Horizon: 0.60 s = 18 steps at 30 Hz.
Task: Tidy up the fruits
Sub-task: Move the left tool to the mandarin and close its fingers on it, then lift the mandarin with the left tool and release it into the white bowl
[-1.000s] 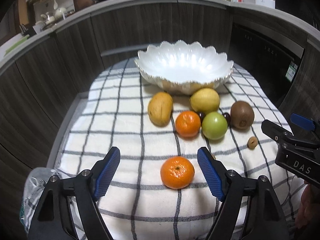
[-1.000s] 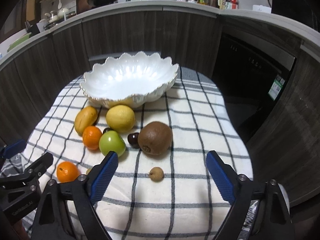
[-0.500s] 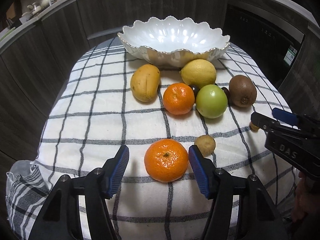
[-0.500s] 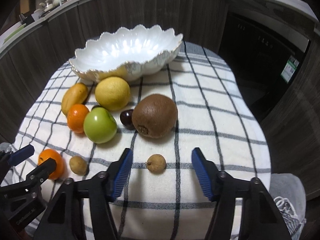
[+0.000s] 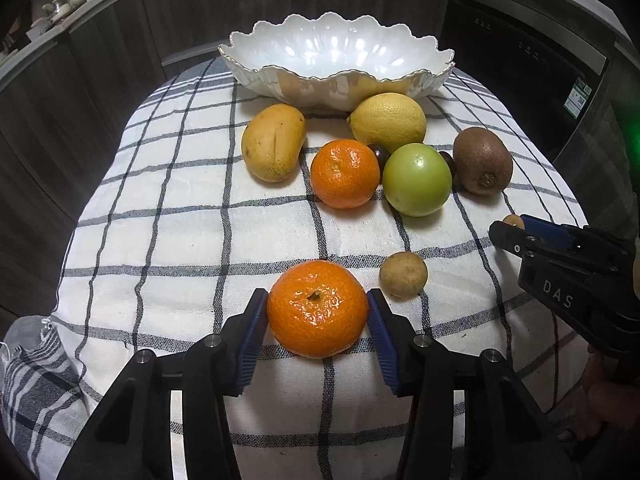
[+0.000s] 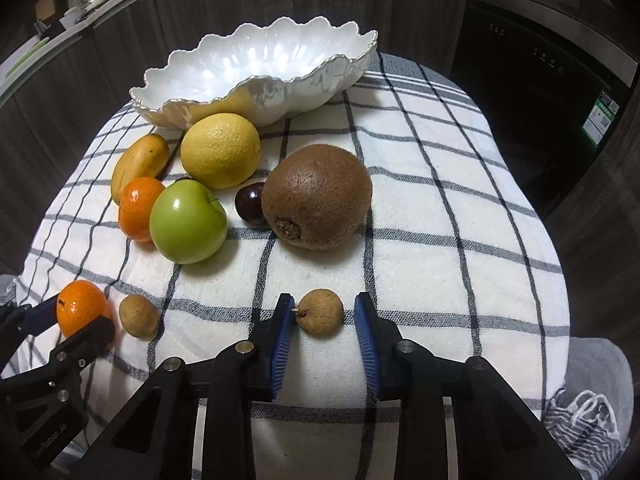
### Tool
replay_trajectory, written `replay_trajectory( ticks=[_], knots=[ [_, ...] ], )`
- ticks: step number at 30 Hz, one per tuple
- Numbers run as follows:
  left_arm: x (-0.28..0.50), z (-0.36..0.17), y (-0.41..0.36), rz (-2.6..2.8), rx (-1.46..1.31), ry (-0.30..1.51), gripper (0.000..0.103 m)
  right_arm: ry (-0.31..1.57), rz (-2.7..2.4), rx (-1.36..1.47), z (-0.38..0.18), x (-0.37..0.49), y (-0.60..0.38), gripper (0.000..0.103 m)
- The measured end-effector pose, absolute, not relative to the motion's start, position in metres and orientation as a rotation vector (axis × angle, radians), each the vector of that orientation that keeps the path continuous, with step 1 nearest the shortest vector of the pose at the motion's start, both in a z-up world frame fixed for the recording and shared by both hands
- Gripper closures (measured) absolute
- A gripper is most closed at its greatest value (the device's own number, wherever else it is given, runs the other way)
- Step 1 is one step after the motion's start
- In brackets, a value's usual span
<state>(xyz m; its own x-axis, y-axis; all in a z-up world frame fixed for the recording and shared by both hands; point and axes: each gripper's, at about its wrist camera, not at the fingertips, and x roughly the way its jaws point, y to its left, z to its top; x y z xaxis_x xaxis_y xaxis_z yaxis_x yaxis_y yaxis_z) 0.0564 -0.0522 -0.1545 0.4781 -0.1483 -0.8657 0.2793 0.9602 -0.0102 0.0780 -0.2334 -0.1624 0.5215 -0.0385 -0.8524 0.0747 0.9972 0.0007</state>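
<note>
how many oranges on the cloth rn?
2. One orange sits between the left gripper pads; the other orange lies beside the green apple. None visible in the bowl.

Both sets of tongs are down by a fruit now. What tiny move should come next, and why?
Probably lift the left tongs: their pads appear to press both sides of the near orange, which sits on the cloth, and the bowl behind looks empty. The right tongs straddle the small brown fruit with a gap on its right, so they need to close more.
</note>
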Motion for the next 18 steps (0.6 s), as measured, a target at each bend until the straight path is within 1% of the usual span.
replay_trajectory(
  ticks=[1,4,18],
  knots=[
    [0.056,-0.154,-0.052,-0.263,0.139,1.041,0.055,1.018,-0.068,0.035,-0.163,0.078,-0.233,0.071],
    [0.056,-0.154,-0.052,-0.264,0.136,1.041,0.055,1.014,-0.05,0.034,-0.163,0.077,-0.231,0.078],
    [0.05,-0.128,-0.046,-0.252,0.135,0.961,0.056,0.949,-0.031,0.027,-0.14,0.068,-0.226,0.079]
  ],
)
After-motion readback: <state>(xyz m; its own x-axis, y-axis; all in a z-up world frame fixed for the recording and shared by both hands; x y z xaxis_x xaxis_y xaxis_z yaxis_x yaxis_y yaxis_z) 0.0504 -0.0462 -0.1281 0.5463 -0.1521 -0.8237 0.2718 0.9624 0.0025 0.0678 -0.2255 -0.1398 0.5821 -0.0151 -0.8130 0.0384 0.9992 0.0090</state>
